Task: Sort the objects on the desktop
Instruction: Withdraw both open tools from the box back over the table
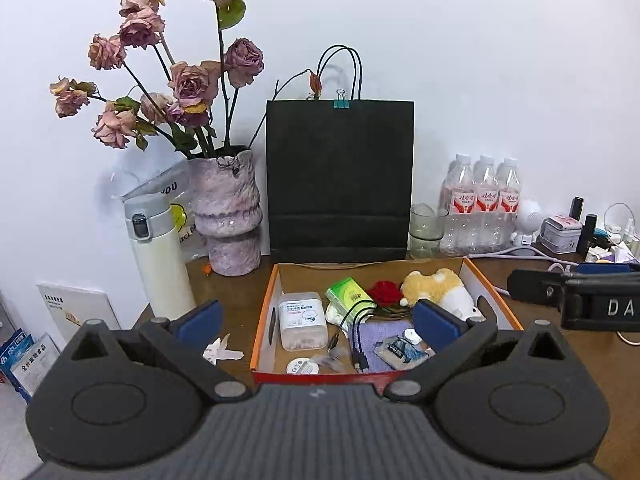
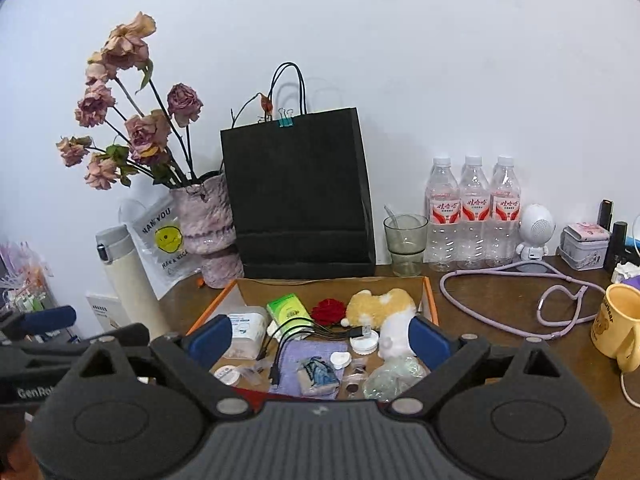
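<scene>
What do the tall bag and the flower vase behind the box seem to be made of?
Bag: likely matte black paper; flat creased panels, cord handles, binder clip on top. Vase: looks like glazed ceramic or glass, mottled pink with shiny highlights; can't tell which.

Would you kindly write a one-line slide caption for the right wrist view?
Open right gripper above an orange-rimmed cardboard box holding a yellow-and-white plush toy, red fabric rose and black multi-head cable.

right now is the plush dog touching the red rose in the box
Touching. In the right wrist view the plush dog presses against the red rose with no cardboard showing between them; the left wrist view agrees.
</scene>
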A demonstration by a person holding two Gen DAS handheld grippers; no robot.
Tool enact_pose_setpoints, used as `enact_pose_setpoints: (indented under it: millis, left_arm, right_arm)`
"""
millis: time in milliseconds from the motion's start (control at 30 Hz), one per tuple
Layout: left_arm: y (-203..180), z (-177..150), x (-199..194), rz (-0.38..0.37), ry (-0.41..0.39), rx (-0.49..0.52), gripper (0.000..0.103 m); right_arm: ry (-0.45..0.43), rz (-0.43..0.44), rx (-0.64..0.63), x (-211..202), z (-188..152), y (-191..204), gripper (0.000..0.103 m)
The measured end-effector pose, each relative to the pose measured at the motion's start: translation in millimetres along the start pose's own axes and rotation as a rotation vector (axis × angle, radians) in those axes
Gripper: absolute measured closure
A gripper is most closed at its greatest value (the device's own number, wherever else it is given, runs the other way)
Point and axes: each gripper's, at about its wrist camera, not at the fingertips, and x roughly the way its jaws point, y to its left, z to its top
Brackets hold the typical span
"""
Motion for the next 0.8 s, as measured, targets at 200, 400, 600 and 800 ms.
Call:
enact_pose_setpoints:
  millis: [200, 400, 600, 800]
  left_arm:
    - [-0.9, -12.9, -2.0, -0.015, 0.003, 0.003, 0.0]
    - [-4.7, -44.8, -13.0, 0.03, 0.058, 0.008, 0.0]
    - [1.2, -118.4, -55.9, 0.005, 0.068, -0.025, 0.0]
    - [-8.0, -197.3, -94.3, -0.05, 0.139, -0.028, 0.0]
  right_arm:
    - [-0.027, 0.008, 0.009, -7.8, -6.7, 2.1, 0.007]
    - [0.021, 0.012, 0.004, -11.9, -39.3, -0.7, 0.007]
    - [0.085, 0.014, -0.086, -41.5, -120.4, -9.4, 0.007]
    - [0.147, 0.029, -0.027, -82.0, -199.4, -16.4, 0.007]
